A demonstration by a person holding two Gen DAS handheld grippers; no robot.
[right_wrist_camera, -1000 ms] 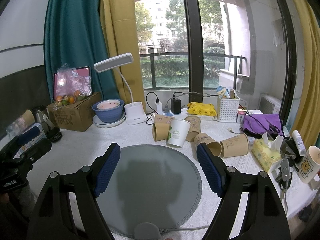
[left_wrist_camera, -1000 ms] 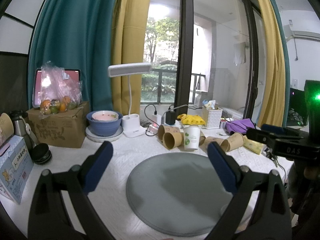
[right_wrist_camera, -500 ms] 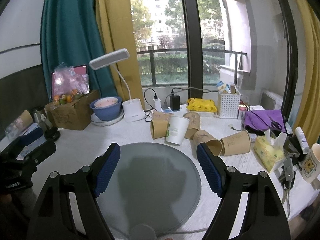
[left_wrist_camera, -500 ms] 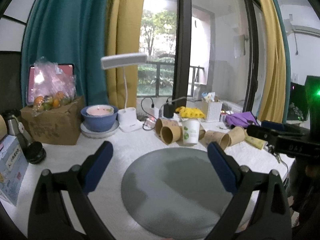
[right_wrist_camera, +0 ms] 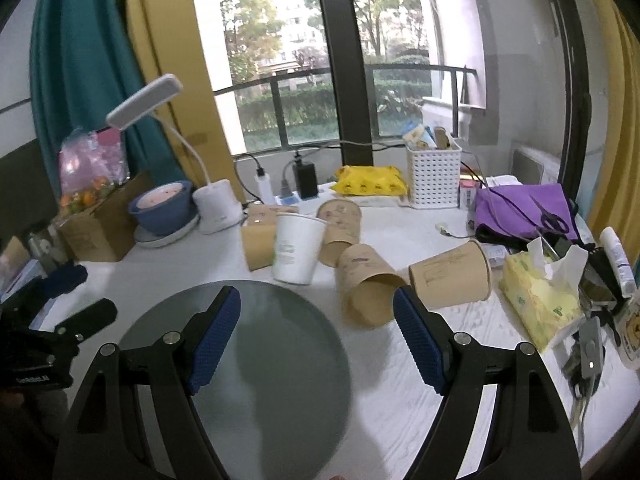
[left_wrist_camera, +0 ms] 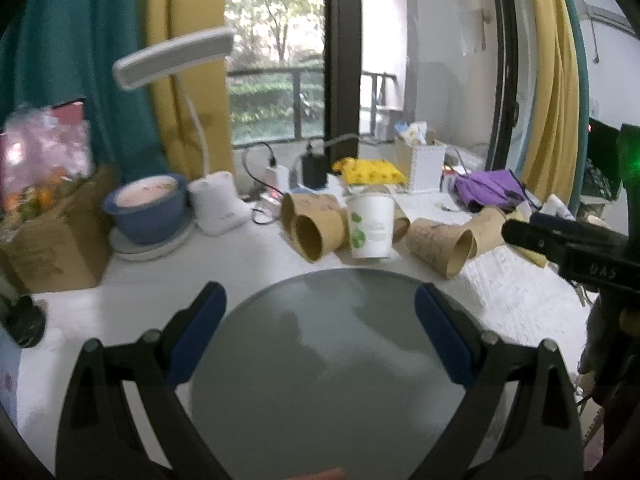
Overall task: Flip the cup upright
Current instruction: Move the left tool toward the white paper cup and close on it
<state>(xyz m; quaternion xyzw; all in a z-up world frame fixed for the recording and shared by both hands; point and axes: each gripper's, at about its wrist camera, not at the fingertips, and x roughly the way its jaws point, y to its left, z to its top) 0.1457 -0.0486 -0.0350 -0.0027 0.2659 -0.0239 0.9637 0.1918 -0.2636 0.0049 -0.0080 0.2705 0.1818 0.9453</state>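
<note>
Several brown paper cups lie on their sides at the back of a round grey mat (left_wrist_camera: 332, 364) (right_wrist_camera: 260, 364). A white cup with green print (left_wrist_camera: 370, 226) (right_wrist_camera: 296, 250) stands upright among them. One brown cup (right_wrist_camera: 368, 290) (left_wrist_camera: 444, 246) lies with its mouth toward me, another (right_wrist_camera: 452, 274) lies beside it, and a third (left_wrist_camera: 318, 232) lies left of the white cup. My left gripper (left_wrist_camera: 320, 312) is open and empty above the mat. My right gripper (right_wrist_camera: 316, 312) is open and empty, its right finger close to the nearest lying cup.
A white desk lamp (right_wrist_camera: 214, 206), a blue bowl on a plate (right_wrist_camera: 162, 208), a cardboard box with fruit (right_wrist_camera: 100, 220), a white basket (right_wrist_camera: 432, 172), purple cloth with scissors (right_wrist_camera: 524, 210), a tissue pack (right_wrist_camera: 540, 296) and power plugs (right_wrist_camera: 304, 178) crowd the table.
Both grippers have moved forward toward the cups, which now look larger. The right gripper has also shifted right, nearer the lying brown cups. Both stay open.
</note>
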